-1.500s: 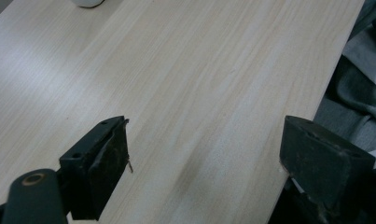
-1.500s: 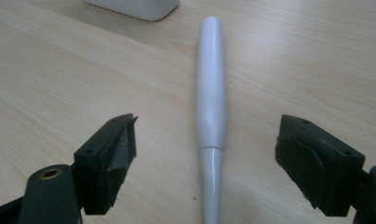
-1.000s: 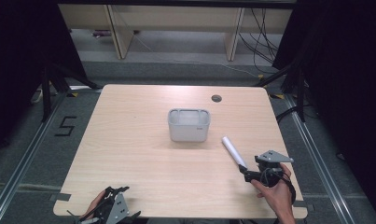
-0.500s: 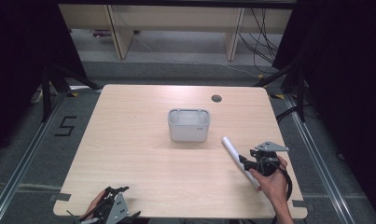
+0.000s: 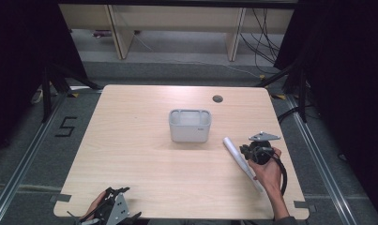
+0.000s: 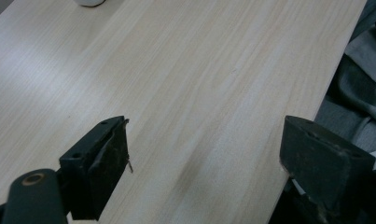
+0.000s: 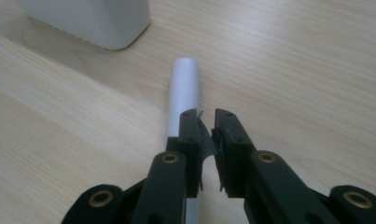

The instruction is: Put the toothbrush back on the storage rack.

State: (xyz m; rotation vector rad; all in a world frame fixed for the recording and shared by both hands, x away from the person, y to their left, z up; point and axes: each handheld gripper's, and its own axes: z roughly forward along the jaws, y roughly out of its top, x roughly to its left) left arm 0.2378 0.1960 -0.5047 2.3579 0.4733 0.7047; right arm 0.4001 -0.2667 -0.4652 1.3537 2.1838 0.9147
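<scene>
Near edge, left: the left gripper (image 5: 112, 208) rests low over the worktop (image 5: 139, 154), fingers (image 6: 108, 154) spread wide with nothing between them. Near right: the right gripper (image 5: 248, 152) has just been closing its fingers (image 7: 195, 135) and now pinches a white tube (image 5: 240, 161) lying flat, roughly at mid-length. The tube looks rigid, light and smooth, so probably slippery; a mid-length hold should keep it balanced. Farther, at centre: an open grey bin (image 5: 190, 126).

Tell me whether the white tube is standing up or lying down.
Lying down. The white tube rests flat along the table, beside the grey bin; the right gripper has just been closing over it.
</scene>
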